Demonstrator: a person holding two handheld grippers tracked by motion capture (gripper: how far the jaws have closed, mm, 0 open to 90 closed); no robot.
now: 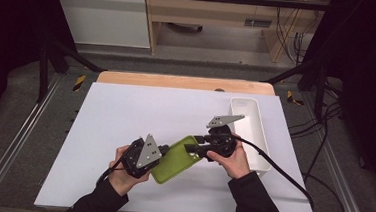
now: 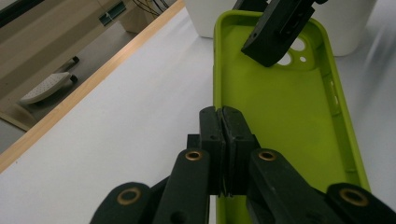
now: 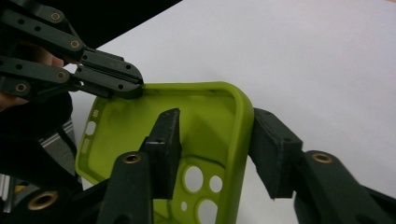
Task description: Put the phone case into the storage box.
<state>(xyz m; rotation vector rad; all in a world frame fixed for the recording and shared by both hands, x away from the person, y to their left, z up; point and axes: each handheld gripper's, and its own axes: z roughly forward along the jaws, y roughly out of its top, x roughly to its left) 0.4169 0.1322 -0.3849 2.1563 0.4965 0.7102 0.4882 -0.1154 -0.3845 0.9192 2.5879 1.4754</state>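
Observation:
A lime-green phone case (image 1: 174, 160) lies open side up, tilted across the white table top between my two grippers. My left gripper (image 1: 164, 150) is shut on the case's long side wall; in the left gripper view its pads (image 2: 222, 114) pinch that wall of the case (image 2: 280, 121). My right gripper (image 3: 217, 127) straddles the case's (image 3: 205, 107) wall by the camera holes. One jaw is inside, the other outside. A gap shows between the inner pad and the wall. From above, the right gripper (image 1: 189, 148) comes in from the right.
A white oblong bin (image 1: 249, 128) stands just right of my right hand, near the table's right edge. The white table top (image 1: 125, 111) stretches left and back to a wooden edge (image 1: 185, 82). A black cable (image 1: 281, 172) trails from the right gripper.

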